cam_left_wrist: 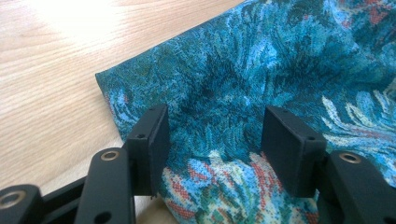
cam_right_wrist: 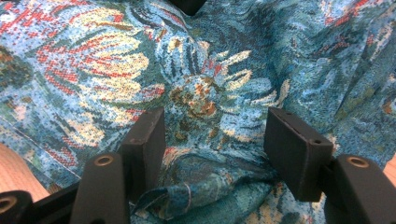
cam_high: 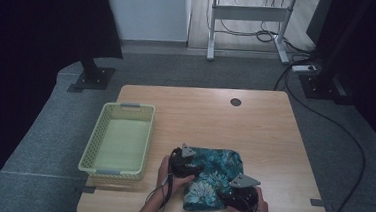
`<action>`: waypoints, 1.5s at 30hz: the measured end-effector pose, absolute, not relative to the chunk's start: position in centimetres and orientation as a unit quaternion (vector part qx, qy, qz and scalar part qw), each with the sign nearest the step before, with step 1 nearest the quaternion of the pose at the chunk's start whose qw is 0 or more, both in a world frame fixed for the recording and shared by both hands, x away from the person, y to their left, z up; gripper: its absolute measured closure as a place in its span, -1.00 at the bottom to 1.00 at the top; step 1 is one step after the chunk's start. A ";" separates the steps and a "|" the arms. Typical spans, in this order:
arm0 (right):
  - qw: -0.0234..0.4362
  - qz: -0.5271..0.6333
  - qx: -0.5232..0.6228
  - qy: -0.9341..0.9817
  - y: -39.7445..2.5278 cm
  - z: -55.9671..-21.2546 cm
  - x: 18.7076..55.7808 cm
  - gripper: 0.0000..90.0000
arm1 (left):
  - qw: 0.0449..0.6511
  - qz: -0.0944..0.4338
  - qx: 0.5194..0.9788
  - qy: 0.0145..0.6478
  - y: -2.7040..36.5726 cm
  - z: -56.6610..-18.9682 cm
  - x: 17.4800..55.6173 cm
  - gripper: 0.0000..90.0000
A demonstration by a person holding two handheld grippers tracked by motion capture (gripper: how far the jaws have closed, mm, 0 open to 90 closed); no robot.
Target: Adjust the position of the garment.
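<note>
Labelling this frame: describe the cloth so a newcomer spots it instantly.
On the wooden table, look at the near edge, right of the pale green basket. The folded cloth lies between the left gripper and right gripper. It is the only fabric: teal with a flower pattern in cream and red.

The cloth (cam_high: 213, 175) is a woven fabric — coarse, matt, its teal flower pattern grainy up close, soft enough to bunch into folds. The table (cam_high: 215, 118) is pale wood-grain laminate, smooth with a faint sheen. At nine o'clock from the cloth, the basket (cam_high: 92, 149) is pale green perforated plastic. Both grippers — left gripper (cam_left_wrist: 215, 140), right gripper (cam_right_wrist: 215, 144) — look matt black plastic, with brassy metal rivets.
</note>
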State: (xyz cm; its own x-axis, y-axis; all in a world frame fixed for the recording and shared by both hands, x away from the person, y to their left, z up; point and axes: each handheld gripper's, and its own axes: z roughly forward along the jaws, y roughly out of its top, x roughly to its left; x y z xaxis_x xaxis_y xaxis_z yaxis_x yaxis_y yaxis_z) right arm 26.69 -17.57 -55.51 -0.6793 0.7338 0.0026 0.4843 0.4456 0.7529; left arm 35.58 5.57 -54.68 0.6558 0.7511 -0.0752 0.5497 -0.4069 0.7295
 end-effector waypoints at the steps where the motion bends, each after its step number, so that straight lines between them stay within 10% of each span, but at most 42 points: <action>1: 0.165 0.379 0.366 0.833 -17.6 -55.5 26.7 -0.15 | 0.378 0.134 0.828 0.393 5.4 -54.7 35.6 -0.08; 45: 0.190 0.376 0.411 0.809 -23.3 -55.7 23.6 -0.08 | 0.382 0.122 0.849 0.344 -1.0 -54.8 34.7 -0.10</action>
